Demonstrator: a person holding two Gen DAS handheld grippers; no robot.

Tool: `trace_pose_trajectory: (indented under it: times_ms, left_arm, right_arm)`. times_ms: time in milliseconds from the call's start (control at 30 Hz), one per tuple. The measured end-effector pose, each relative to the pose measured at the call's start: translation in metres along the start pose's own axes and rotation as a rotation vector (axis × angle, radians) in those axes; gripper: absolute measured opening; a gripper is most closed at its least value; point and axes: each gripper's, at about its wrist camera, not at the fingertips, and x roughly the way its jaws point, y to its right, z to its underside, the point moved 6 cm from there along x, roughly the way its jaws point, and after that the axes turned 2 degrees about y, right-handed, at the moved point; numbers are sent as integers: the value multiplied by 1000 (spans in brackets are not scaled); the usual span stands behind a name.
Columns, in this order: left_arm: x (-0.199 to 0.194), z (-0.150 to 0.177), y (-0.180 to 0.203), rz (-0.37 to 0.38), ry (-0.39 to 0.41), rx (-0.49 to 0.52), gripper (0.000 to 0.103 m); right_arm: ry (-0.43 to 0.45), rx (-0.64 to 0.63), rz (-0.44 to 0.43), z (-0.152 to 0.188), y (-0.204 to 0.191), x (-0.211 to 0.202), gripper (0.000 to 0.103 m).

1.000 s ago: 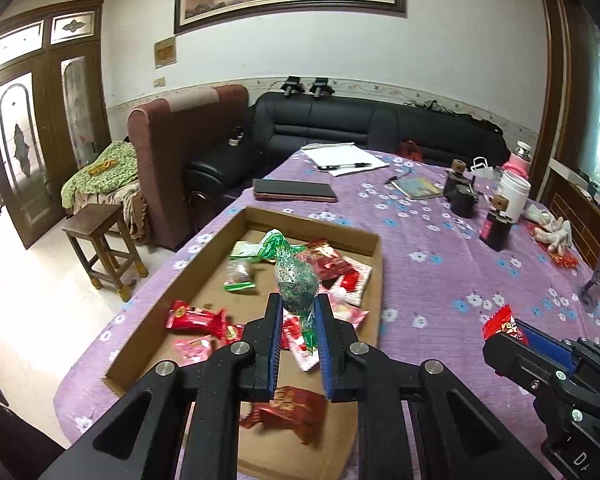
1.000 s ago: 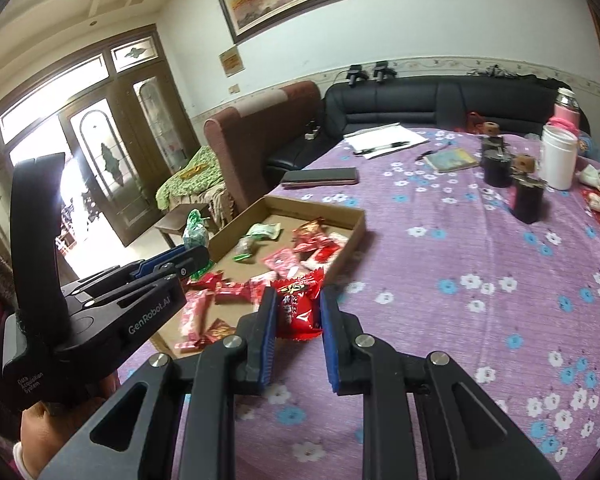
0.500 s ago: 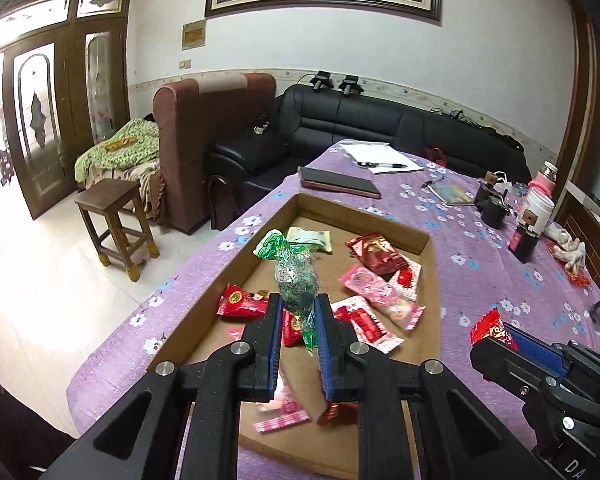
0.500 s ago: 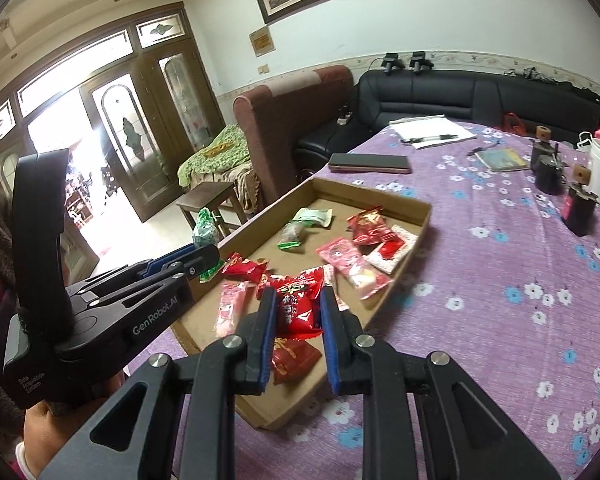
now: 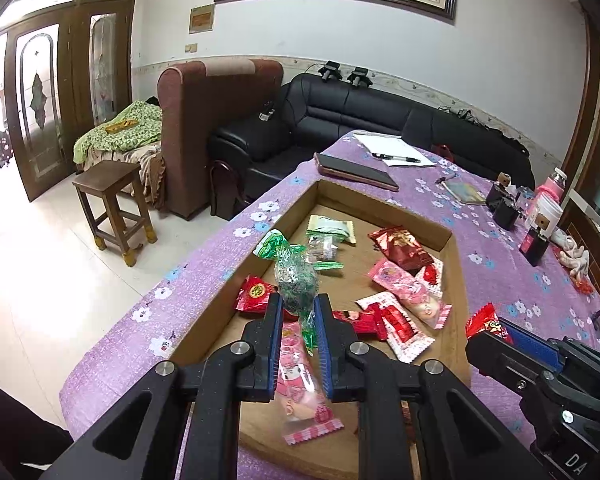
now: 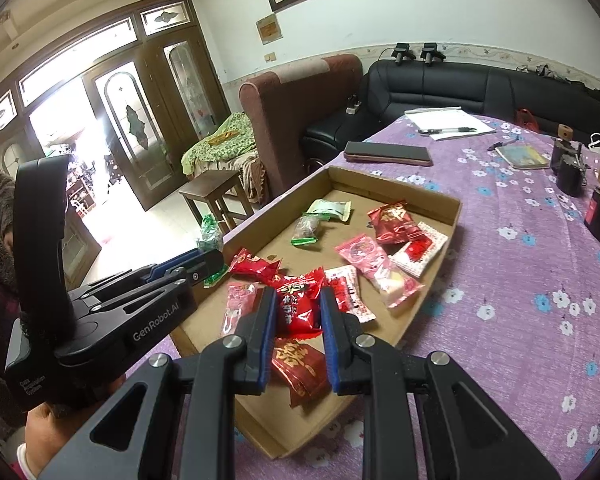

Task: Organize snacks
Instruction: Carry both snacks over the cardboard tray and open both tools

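Snacks: light, crinkly, slippery. Green twist-wrapped candy (image 5: 296, 280) pinched at its tail in left hand-held gripper (image 5: 297, 322); red packet (image 6: 298, 306) clamped in right hand-held gripper (image 6: 298, 312), over cardboard tray (image 6: 454, 216).

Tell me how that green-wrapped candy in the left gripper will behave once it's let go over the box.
The green-wrapped candy, pinched by its twisted tail in the left gripper, looks light: it stands up unsupported. Its rounded body may roll a little on the flat floor of the cardboard box. The crinkly film probably flexes rather than breaks.
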Motion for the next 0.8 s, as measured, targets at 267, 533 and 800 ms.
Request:
trace_pose_trajectory:
  times_ms: [267,533,800]
  left_arm:
    - [14,5,-12,0,-32,-16,16]
    - [26,9,-19,-5,-57,-19,16]
    - [38,12,-22,-3,-95,-7,16]
  right_arm:
    - [-20,-6,-8,-1,-5,18,21]
    - [-35,4,2,0,0,29,21]
    - [-54,19,22,1,12,40,21]
